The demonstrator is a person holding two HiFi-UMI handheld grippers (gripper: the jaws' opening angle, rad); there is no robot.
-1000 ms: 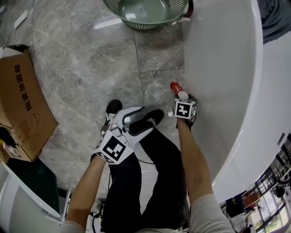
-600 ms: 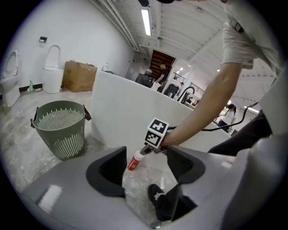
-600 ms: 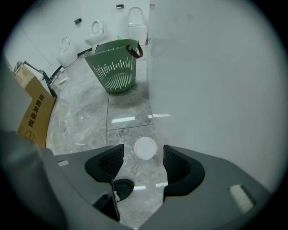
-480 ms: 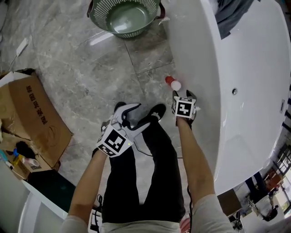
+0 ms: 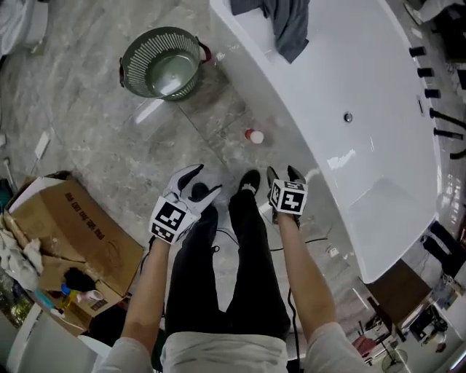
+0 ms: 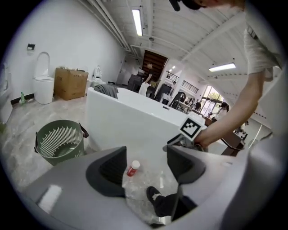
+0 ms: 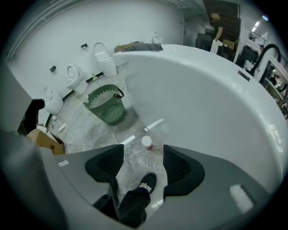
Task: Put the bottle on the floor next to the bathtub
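A small red bottle [image 5: 254, 136] with a white cap stands upright on the grey marble floor, close to the white bathtub [image 5: 364, 109]. It also shows as the bottle [image 6: 132, 168] in the left gripper view and the bottle [image 7: 147, 143] in the right gripper view. My right gripper [image 5: 285, 177] is open and empty, held above the floor well back from the bottle. My left gripper [image 5: 191, 191] is open too, with nothing between its jaws, over the person's dark shoe.
A green slatted basket [image 5: 162, 64] sits on the floor beyond the bottle. A grey cloth [image 5: 285, 22] hangs over the tub rim. An open cardboard box [image 5: 69, 240] with clutter lies at the left. The person's legs and shoes [image 5: 249, 182] are below the grippers.
The right gripper let go of the bottle, which now stands alone on the floor by the tub. Both grippers drew back and up as the view rose and widened.
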